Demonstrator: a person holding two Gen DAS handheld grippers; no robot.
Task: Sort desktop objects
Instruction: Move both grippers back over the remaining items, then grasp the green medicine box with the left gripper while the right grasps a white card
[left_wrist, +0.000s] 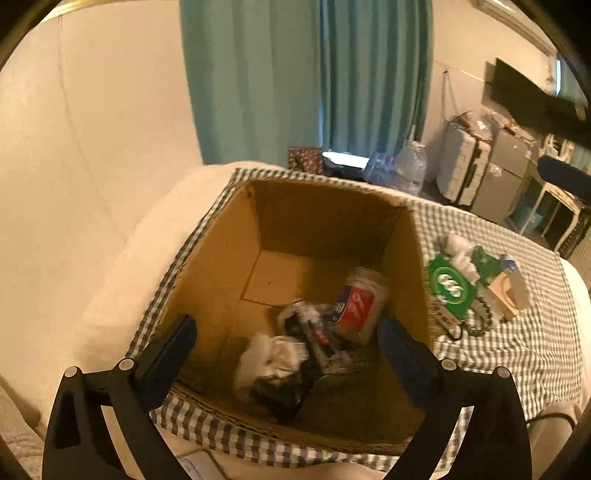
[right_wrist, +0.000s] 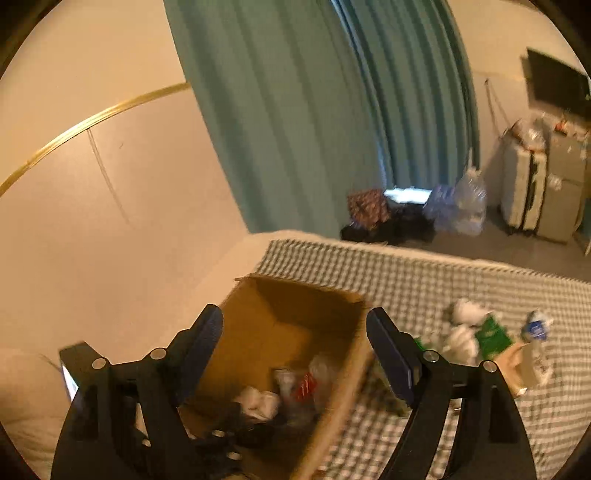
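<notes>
An open cardboard box (left_wrist: 229, 258) stands on a checked cloth (left_wrist: 517, 350). Inside lie a clear jar with a red label (left_wrist: 360, 304), a crumpled white tissue (left_wrist: 269, 356), a dark tube-like item (left_wrist: 317, 339) and other dark things. My left gripper (left_wrist: 286, 343) is open and empty above the box's near side. My right gripper (right_wrist: 295, 343) is open and empty, held above the same box (right_wrist: 255, 325). To the right of the box lie a green packet (left_wrist: 450, 288), white tissues (right_wrist: 461, 336), a small bottle (right_wrist: 535, 328) and a tan box (right_wrist: 517, 365).
The cloth covers a bed beside a cream wall (left_wrist: 92, 147). Teal curtains (left_wrist: 295, 74) hang behind. Water bottles (left_wrist: 406, 166), a suitcase (left_wrist: 461, 166), a grey cabinet (left_wrist: 506, 170) and a dark screen (right_wrist: 557, 85) stand at the far right.
</notes>
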